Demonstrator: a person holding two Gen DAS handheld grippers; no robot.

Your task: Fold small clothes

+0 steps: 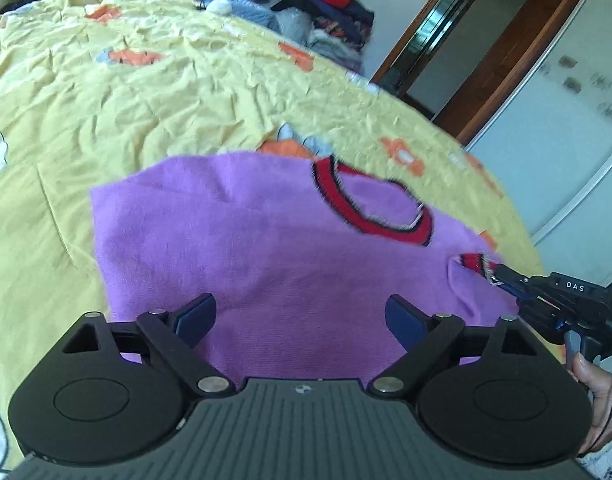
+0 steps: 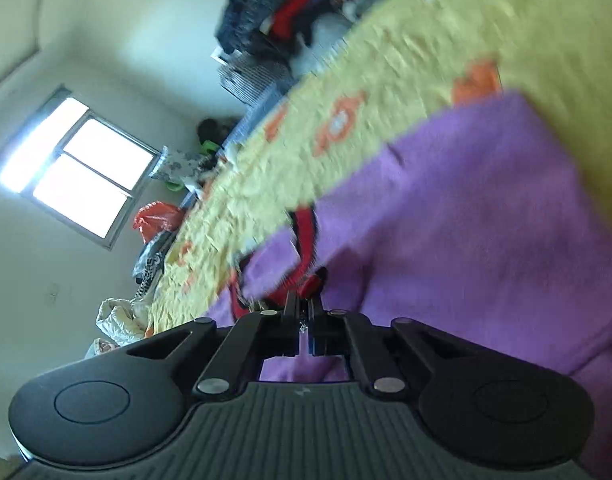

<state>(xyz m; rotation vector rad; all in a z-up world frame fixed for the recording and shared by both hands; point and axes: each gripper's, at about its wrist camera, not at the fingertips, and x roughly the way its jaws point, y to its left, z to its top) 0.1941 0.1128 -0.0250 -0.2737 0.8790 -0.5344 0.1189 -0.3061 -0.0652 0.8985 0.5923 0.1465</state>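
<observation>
The purple sweater (image 1: 274, 256) is spread on the yellow bedspread (image 1: 146, 92), its red cuff (image 1: 476, 262) clamped in the right hand-held gripper (image 2: 306, 288), while the left hand-held gripper (image 1: 302, 316) is held apart above it; the sleeve is best drawn flat across the body.

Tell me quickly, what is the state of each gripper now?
Left gripper: open, holding nothing, above the fuzzy purple knitted sweater.
Right gripper: closed on the sweater's red striped cuff.
</observation>
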